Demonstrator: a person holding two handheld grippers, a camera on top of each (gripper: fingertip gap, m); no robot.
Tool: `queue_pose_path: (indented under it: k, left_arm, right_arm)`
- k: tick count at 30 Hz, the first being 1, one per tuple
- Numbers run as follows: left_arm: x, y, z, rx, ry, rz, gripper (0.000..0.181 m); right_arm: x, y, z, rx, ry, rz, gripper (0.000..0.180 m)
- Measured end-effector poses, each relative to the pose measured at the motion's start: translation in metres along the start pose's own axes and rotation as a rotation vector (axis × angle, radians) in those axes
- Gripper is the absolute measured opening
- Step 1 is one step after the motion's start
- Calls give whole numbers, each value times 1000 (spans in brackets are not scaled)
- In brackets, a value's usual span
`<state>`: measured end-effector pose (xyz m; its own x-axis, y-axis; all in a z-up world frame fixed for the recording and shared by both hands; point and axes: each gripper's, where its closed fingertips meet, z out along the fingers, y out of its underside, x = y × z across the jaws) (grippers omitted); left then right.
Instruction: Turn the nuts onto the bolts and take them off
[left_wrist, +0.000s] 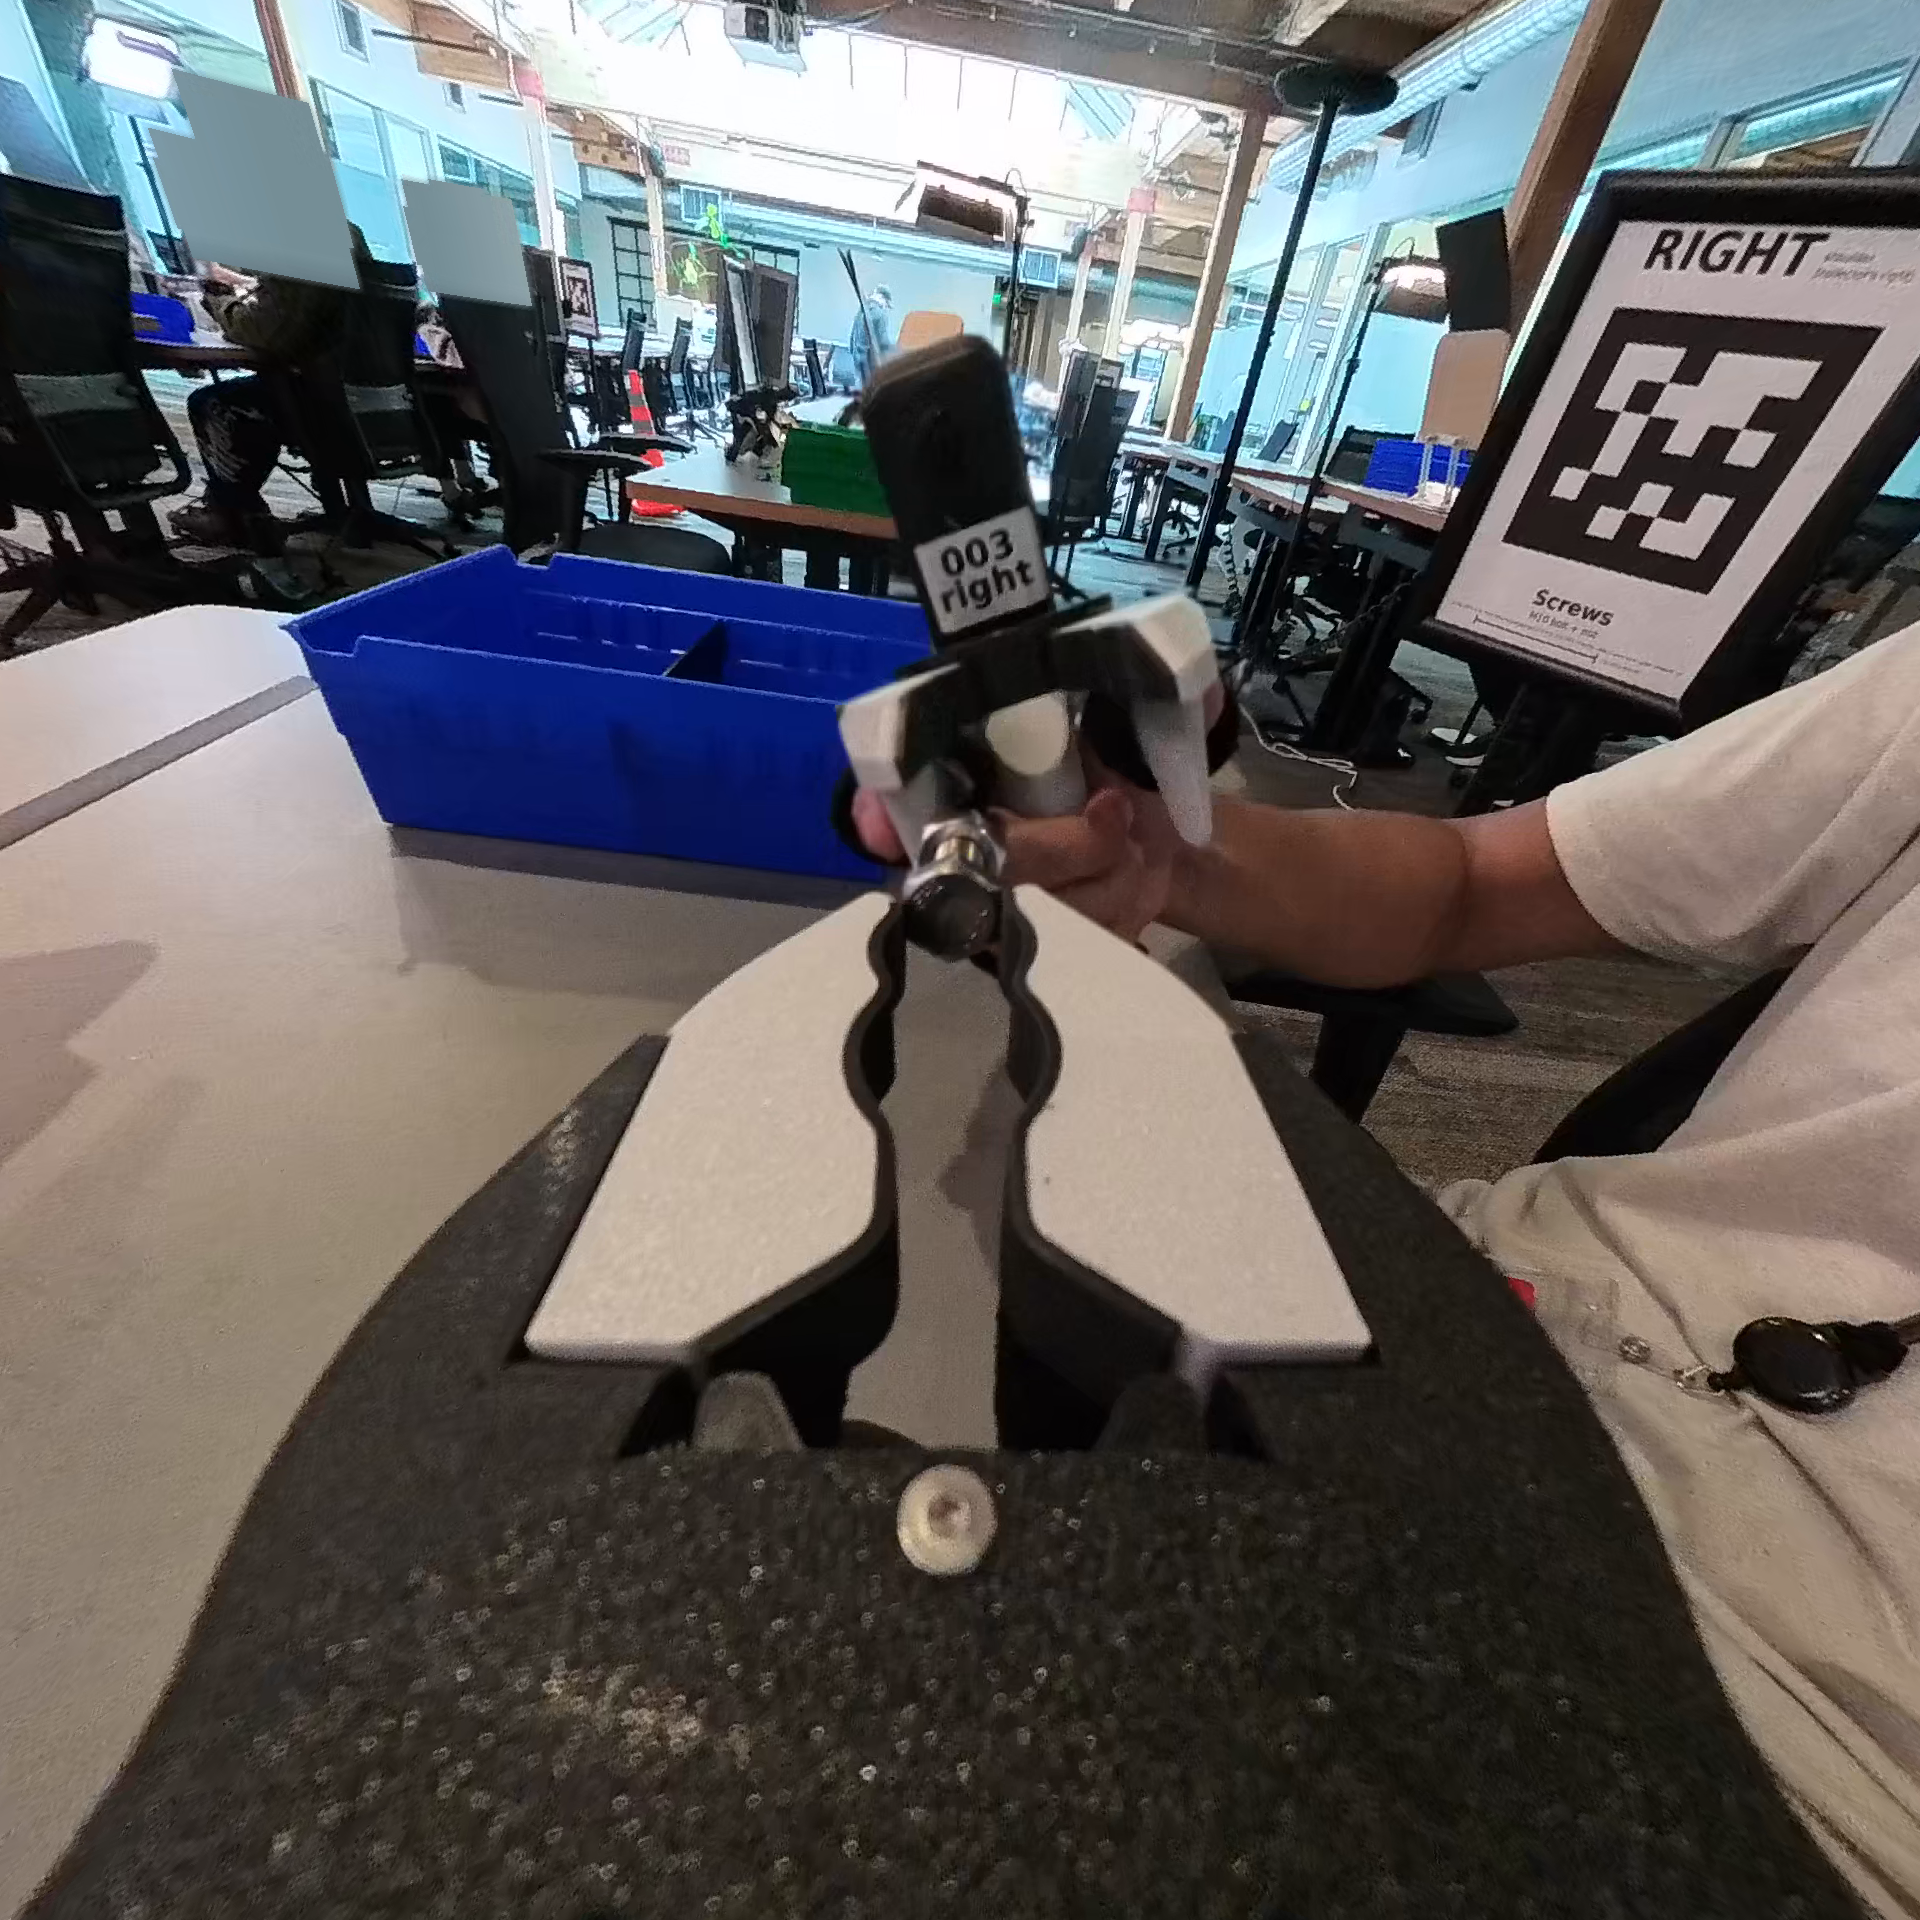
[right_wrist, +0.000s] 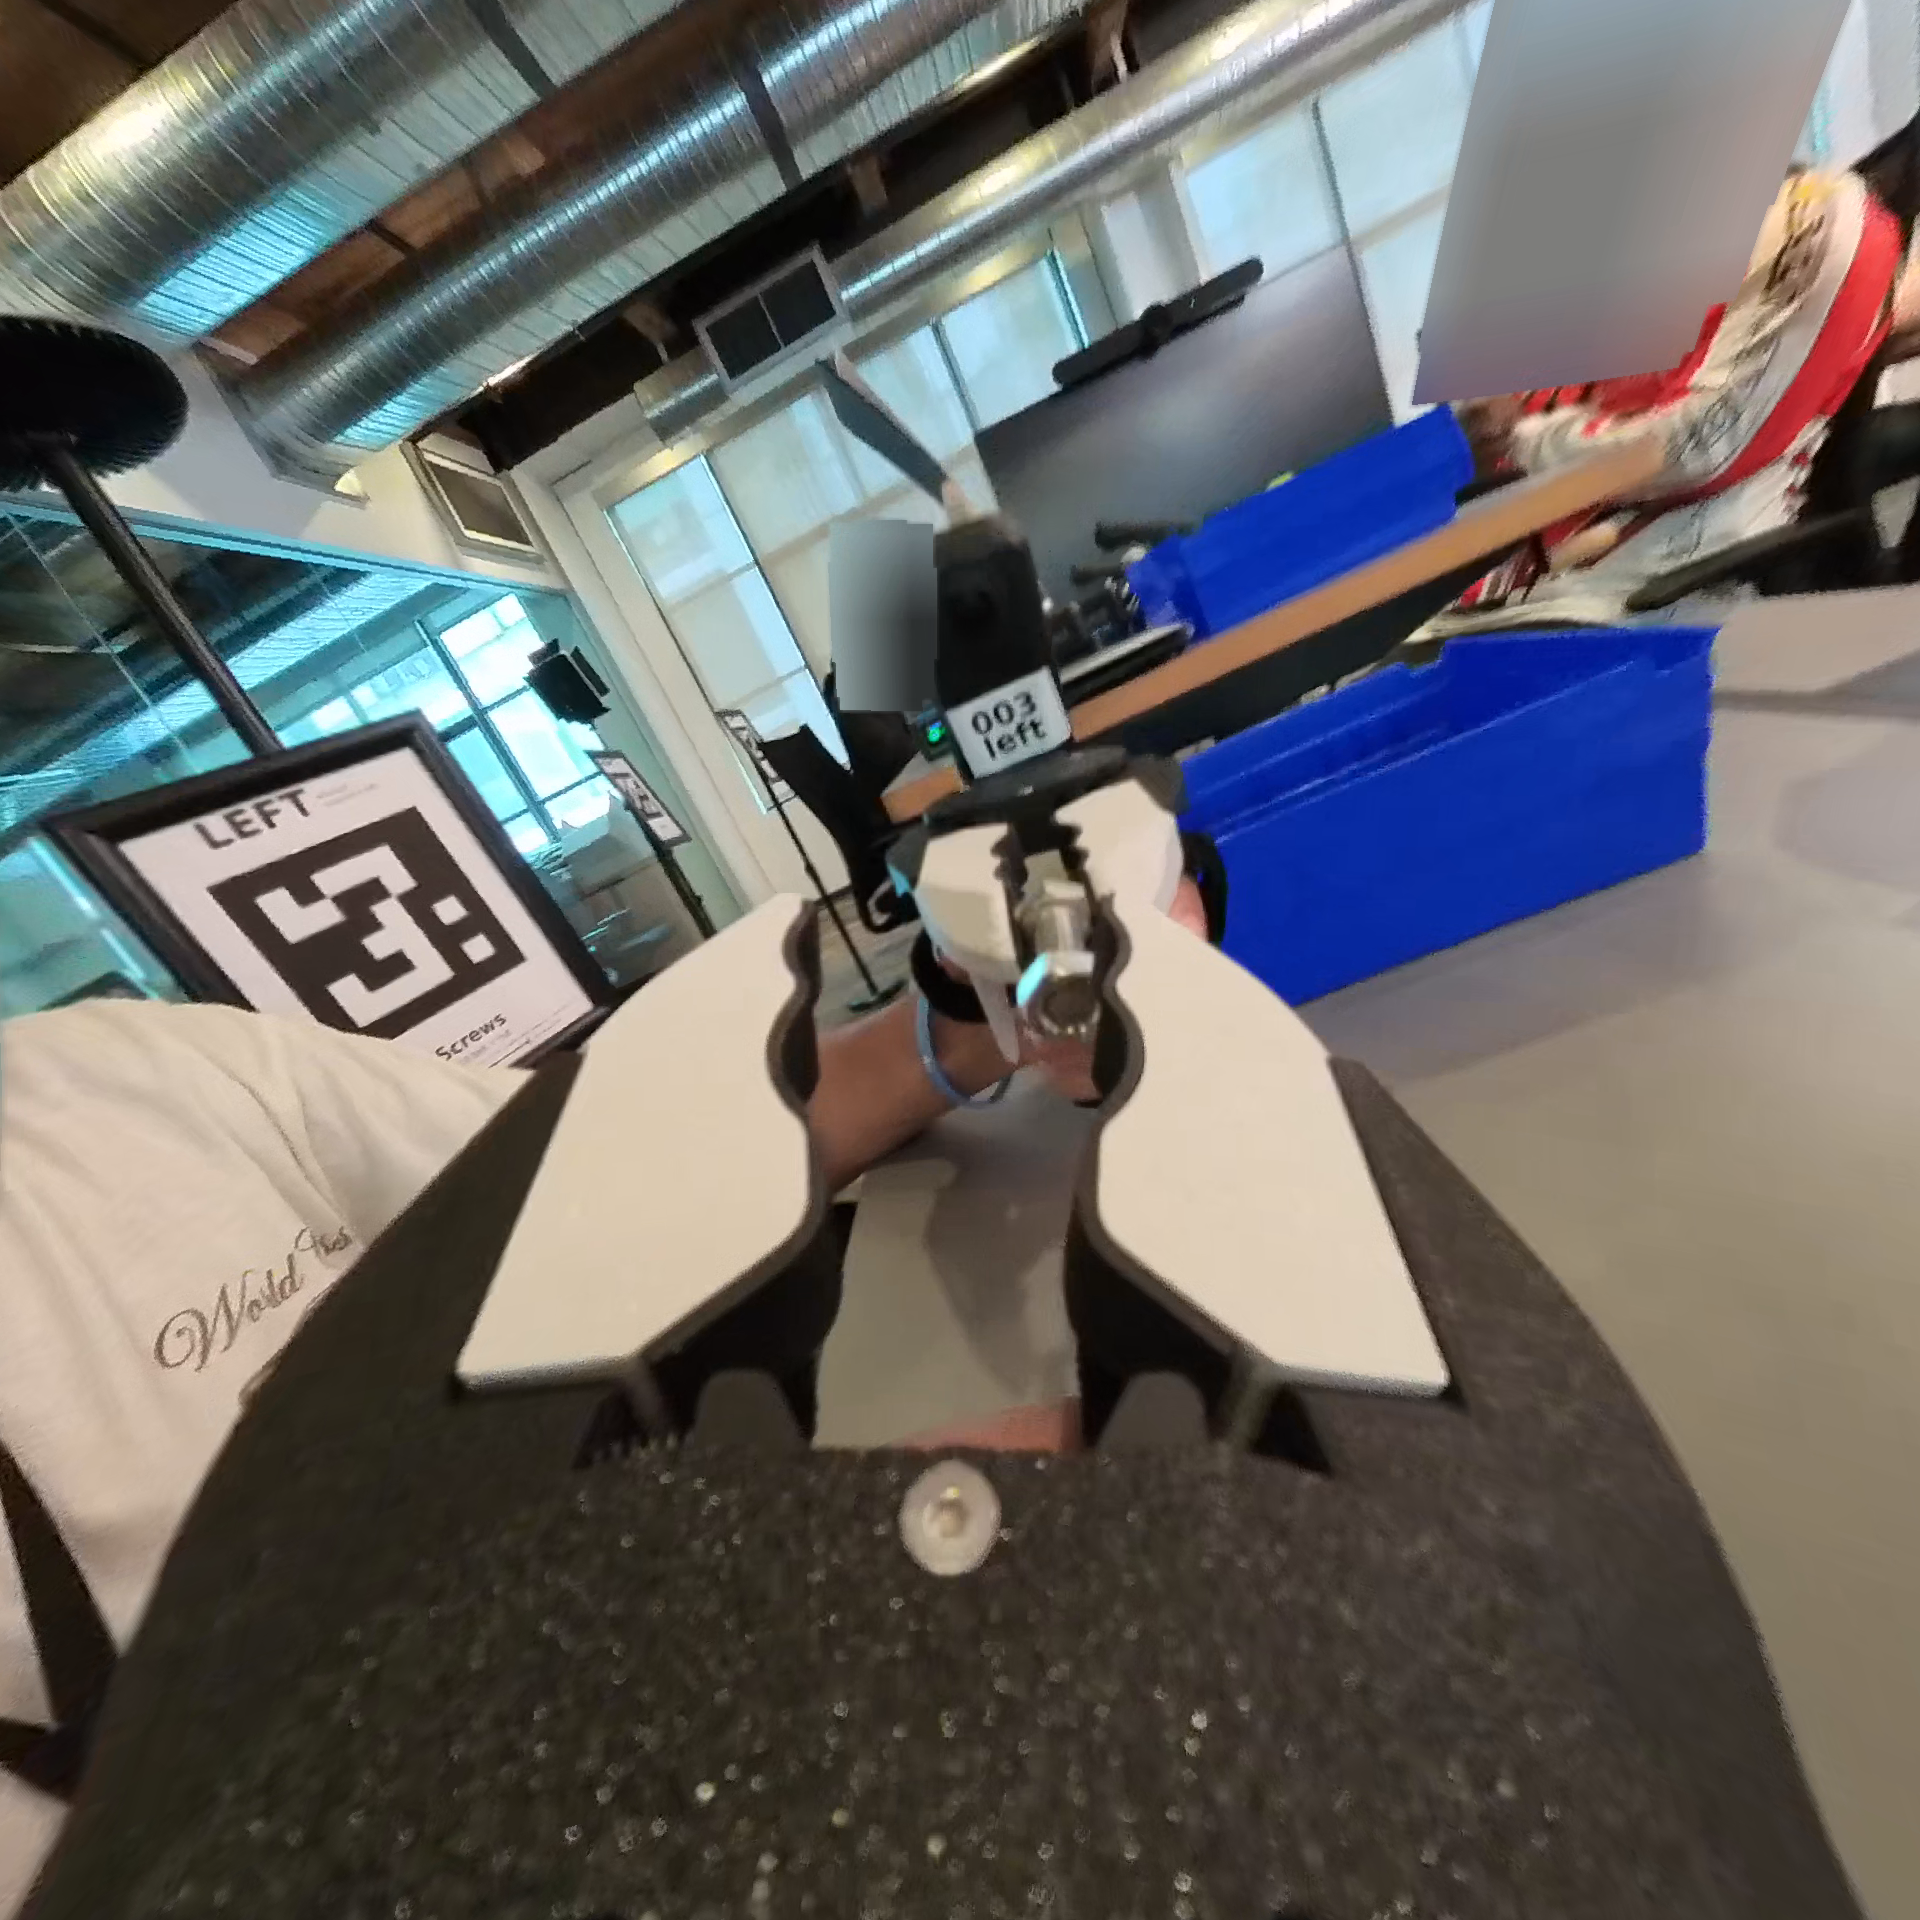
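Note:
My left gripper (left_wrist: 951, 930) is shut on the dark head end of a silver bolt (left_wrist: 951, 883) and holds it above the grey table (left_wrist: 260, 1039). The bolt points away toward my right gripper (left_wrist: 1049, 821), which a hand holds facing me. In the right wrist view my right gripper (right_wrist: 961, 935) is open. The hex nut (right_wrist: 1055, 997) on the bolt's end sits between its fingers, close against the right finger (right_wrist: 1195, 1039). Behind the nut, my left gripper (right_wrist: 1044, 940) clamps the bolt (right_wrist: 1044, 914).
A blue divided bin (left_wrist: 623, 748) stands on the table beyond the grippers; it also shows in the right wrist view (right_wrist: 1455, 831). Framed marker signs stand at the right (left_wrist: 1683, 447) and left (right_wrist: 343, 914). The person's arm (left_wrist: 1351, 894) and white shirt (left_wrist: 1714, 1299) are close by. The grippers are tip to tip, or close to it.

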<state>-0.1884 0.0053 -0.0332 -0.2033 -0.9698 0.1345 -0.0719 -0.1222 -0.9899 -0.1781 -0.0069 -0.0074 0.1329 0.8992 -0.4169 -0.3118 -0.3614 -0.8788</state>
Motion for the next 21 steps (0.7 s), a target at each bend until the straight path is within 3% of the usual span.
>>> queue_pose_path:
  k: [7, 13, 18, 21]
  left_arm:
    - [1, 0, 1, -1, 4, 0, 17]
    - [0, 0, 0, -4, -2, 2, 17]
    - [0, 0, 0, -2, 0, 1, 16]
    - [0, 1, 0, -5, -3, 2, 17]
  right_arm:
    - [7, 33, 0, -83, -1, 73, 49]
    - [1, 1, -2, 2, 4, 9, 48]
    - [10, 32, -3, -79, 17, 73, 47]
    - [6, 27, 3, -57, -7, 72, 49]
